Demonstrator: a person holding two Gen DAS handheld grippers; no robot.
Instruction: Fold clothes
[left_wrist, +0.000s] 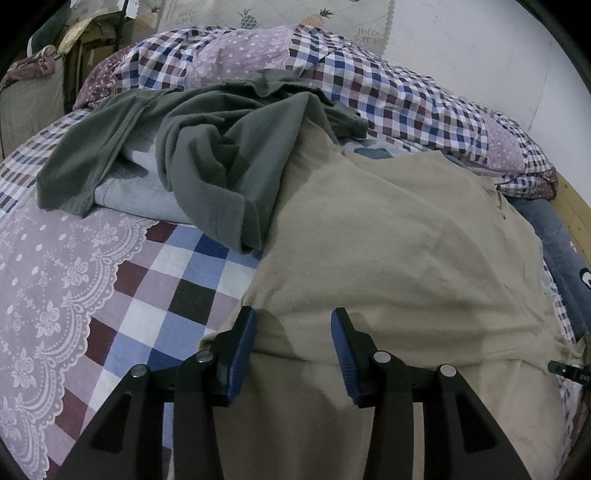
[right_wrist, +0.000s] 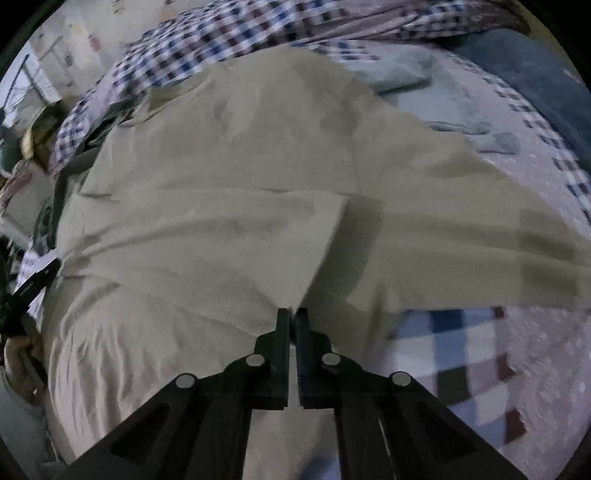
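Beige garment (left_wrist: 399, 236) lies spread over the bedsheet (left_wrist: 177, 280), covering most of the near bed; everything below is placed relative to it.

Left gripper (left_wrist: 293, 325) hangs over the garment's near-left edge with jaws wide apart, nothing between them. Probably poised to take that edge, or just off it; one frame won't settle which.

Right gripper (right_wrist: 293, 314) has its jaws nearly together at the tip of a fold flap on the garment. Cloth seems pinched there, a crease runs up from the tips, but the blur leaves the actual bite uncertain. Holding at a corner makes sense: it lets a panel be drawn over the body in one sweep.

In the right wrist view the garment already shows overlapping layers and straight edges, so it looks partly folded, not yet a compact stack.

Grey clothes (left_wrist: 207, 162) sit crumpled in a heap at the garment's far-left side, over a pale blue piece (left_wrist: 147, 192). Likely parked there to keep the working patch free. Checked quilt (left_wrist: 369, 85) is bunched beyond the garment, against the wall (left_wrist: 480, 66).
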